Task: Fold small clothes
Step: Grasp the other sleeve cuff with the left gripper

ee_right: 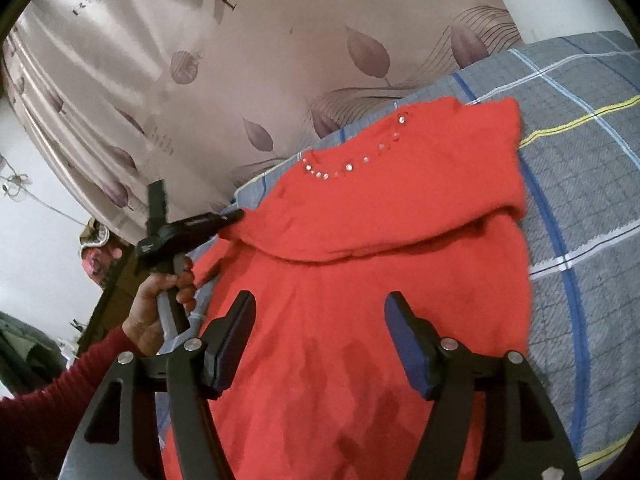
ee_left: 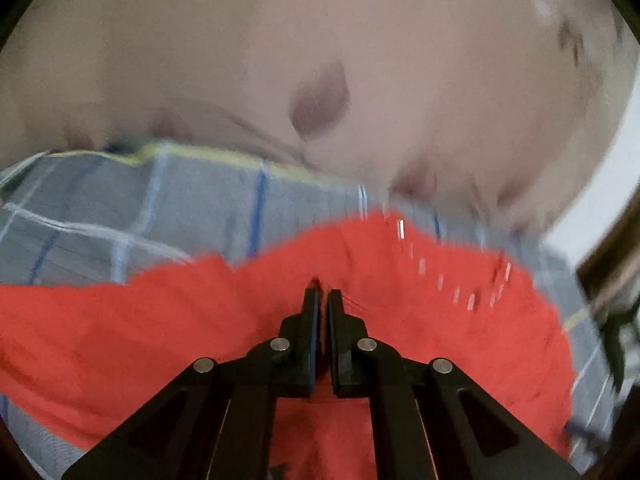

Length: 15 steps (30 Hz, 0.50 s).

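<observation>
A red knitted top (ee_right: 360, 288) is laid on a grey checked bed cover (ee_right: 580, 184), with its neckline, trimmed with a row of small shiny studs (ee_right: 348, 167), turned toward a beige curtain printed with leaves (ee_right: 280, 60). The right-hand sleeve portion is seen folded across the upper part of the garment, forming a thick roll over the body. The left claw (ee_right: 236, 216) is observed in the right wrist view at the garment's left edge, closed tight on a pinch of red fabric there; the same is confirmed in the left wrist view, where the left claw's fingers (ee_left: 310, 312) stand nearly together over red cloth, though that view is blurred. The left claw's handle is gripped by a hand (ee_right: 160, 304) emerging from a red ribbed sleeve (ee_right: 60, 400). The right claw (ee_right: 320, 312) is held above the lower body of the top, its jaws standing fairly wide with nothing pressed between the pads. No contact between the right claw and the fabric can be established.
</observation>
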Each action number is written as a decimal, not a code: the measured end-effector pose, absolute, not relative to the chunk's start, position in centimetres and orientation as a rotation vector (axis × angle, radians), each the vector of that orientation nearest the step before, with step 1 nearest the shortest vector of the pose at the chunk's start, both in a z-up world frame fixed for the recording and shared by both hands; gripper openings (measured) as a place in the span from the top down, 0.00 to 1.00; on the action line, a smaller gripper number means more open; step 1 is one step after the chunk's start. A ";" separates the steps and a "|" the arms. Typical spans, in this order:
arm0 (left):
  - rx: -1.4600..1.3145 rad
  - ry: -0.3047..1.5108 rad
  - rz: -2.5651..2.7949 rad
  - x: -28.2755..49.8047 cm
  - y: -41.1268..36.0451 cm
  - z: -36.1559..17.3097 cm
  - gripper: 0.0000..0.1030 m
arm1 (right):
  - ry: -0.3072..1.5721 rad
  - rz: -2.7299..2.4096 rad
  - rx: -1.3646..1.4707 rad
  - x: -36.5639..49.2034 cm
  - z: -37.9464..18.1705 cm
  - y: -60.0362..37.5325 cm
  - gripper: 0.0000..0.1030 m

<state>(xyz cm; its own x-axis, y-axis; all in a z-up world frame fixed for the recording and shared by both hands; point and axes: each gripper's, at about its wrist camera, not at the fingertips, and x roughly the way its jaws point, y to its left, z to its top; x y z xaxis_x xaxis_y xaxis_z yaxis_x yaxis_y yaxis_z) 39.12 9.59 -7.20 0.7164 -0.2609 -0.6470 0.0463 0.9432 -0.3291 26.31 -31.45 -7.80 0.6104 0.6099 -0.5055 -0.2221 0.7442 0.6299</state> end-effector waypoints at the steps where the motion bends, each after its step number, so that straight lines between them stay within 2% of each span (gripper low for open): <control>1: -0.325 0.721 -0.148 38.9 10.4 -6.6 0.95 | 0.768 0.505 0.555 26.3 -7.6 -31.7 0.33; 3: -0.332 0.678 -0.092 38.9 11.5 -6.1 0.95 | 0.760 0.477 0.560 26.8 -7.4 -32.6 0.31; 6: -0.322 0.741 -0.113 39.7 11.3 -7.7 0.95 | 0.761 0.481 0.610 27.4 -7.5 -33.8 0.31; 10: -0.303 0.746 -0.162 38.6 10.0 -9.3 0.95 | 0.770 0.502 0.728 28.7 -8.2 -34.8 0.31; 15: -0.360 0.744 -0.180 37.6 9.9 -10.6 0.92 | 0.807 0.463 0.733 31.1 -8.9 -34.5 0.31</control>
